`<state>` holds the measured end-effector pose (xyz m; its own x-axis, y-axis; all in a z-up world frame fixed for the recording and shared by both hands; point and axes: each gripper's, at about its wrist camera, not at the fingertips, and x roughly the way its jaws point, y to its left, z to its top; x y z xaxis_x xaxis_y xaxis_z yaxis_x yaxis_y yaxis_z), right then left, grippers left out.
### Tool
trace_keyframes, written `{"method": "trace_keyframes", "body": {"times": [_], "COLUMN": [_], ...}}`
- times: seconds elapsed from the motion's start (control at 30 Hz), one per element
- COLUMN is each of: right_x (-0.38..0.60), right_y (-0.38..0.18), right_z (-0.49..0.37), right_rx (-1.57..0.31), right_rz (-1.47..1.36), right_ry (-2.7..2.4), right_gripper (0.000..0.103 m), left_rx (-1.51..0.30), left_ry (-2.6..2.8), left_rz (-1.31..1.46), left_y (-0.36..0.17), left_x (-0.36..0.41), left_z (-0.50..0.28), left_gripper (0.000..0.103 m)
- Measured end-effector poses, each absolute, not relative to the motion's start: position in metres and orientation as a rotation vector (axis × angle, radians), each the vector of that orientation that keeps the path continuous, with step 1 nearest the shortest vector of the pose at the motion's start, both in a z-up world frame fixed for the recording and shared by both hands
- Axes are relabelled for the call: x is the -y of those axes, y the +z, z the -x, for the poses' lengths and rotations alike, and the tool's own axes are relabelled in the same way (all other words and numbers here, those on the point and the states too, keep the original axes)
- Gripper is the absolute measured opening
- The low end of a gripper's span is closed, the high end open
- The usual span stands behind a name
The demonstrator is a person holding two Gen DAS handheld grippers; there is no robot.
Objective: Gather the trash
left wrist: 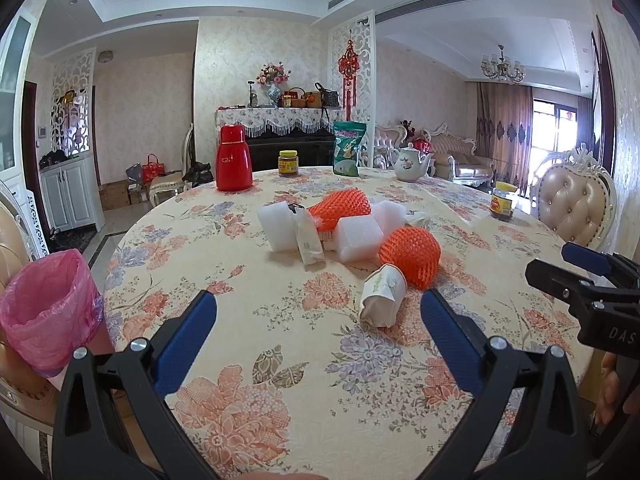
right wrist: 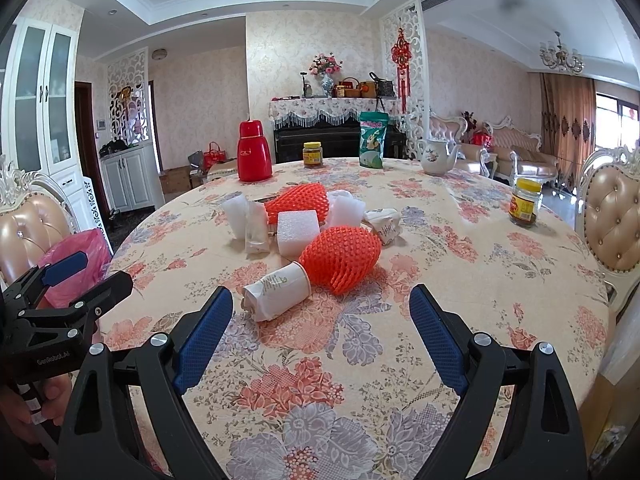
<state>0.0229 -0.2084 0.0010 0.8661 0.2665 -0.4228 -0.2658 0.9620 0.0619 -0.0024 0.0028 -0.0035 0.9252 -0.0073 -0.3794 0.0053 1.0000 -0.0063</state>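
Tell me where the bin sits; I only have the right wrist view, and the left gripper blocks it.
Observer: The pink-lined bin stands beside the table's left edge, its mouth open upward.
Operator: Confirm the left gripper is free.
Observer: The left gripper is open, with nothing between its fingers.
Operator: Name the trash nearest it.
Observer: The crumpled paper cup lies on its side, just ahead, near its right-hand finger.
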Motion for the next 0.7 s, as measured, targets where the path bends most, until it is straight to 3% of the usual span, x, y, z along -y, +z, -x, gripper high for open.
{"method": "trace_keyframes", "body": {"times": [0.7], "right_x": [0.210], "right_y": [0.000], "right_z": [-0.034], "right_rx": [-0.455], "right_rz": [-0.022], "right_ry": [0.268], "right_gripper": [0.085], "left_rx": [-0.395], "left_ry": [-0.011], "left_rz": [-0.010], "left_y": [-0.007], "left_x": [-0.005], "left_z": [-0.005], "left_gripper": [0.099]}}
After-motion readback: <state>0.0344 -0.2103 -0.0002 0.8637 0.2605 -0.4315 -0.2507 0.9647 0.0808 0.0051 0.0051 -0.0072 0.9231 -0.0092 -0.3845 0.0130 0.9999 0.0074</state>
